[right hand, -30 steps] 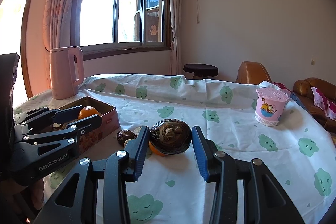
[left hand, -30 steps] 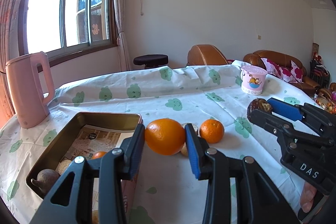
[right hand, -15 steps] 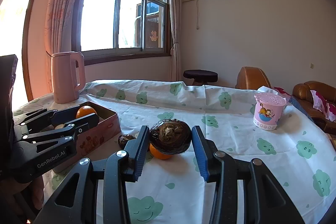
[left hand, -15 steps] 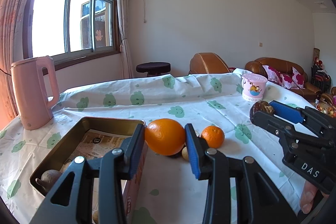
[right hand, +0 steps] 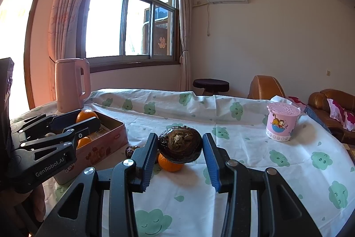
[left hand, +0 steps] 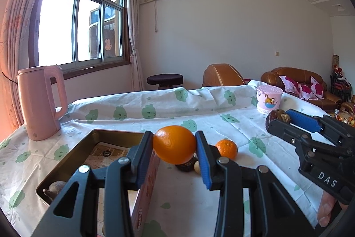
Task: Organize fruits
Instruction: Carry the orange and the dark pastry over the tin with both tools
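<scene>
Left wrist view: the left tool (left hand: 174, 144) is clamped on an orange (left hand: 174, 144) beside the tin (left hand: 66, 162), which holds few fruits.

Right wrist view: the right tool (right hand: 180, 149) grips a dark fruit (right hand: 180, 148) above the counter (right hand: 255, 161); a small orange (right hand: 169, 164) waits.

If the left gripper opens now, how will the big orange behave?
The orange looks round and smooth, so it would probably roll on the cloth. It hangs beside the tin, so it might miss. It seems firm.
</scene>
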A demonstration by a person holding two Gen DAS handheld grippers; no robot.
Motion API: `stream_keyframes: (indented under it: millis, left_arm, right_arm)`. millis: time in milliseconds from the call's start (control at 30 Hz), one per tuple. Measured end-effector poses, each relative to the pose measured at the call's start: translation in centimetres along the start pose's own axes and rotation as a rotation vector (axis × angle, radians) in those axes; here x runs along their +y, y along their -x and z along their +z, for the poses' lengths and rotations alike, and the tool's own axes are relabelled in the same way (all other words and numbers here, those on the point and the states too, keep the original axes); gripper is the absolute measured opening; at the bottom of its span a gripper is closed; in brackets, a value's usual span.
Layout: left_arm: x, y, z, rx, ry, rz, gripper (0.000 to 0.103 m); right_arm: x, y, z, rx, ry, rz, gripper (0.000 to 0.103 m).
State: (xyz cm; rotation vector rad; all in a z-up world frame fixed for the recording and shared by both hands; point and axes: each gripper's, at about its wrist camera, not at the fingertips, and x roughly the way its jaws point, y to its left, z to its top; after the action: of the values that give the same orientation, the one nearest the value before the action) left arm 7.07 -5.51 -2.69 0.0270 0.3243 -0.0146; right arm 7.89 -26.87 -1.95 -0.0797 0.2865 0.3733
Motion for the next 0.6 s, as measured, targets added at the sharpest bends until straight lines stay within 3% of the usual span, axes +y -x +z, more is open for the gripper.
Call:
stream_keyframes:
  millis: [333, 600]
  left_arm:
    - [0.9, 0.3, 0.0, -0.012, 0.041, 0.023, 0.04]
    - [1.4, 0.2, 0.0, -0.01, 0.03, 0.032, 0.04]
  right_arm:
    - [0.4, 1.0, 0.1, -0.052, 0.023, 0.001, 0.044]
    - [1.1, 0.3, 0.3, -0.032, 0.051, 0.017, 0.044]
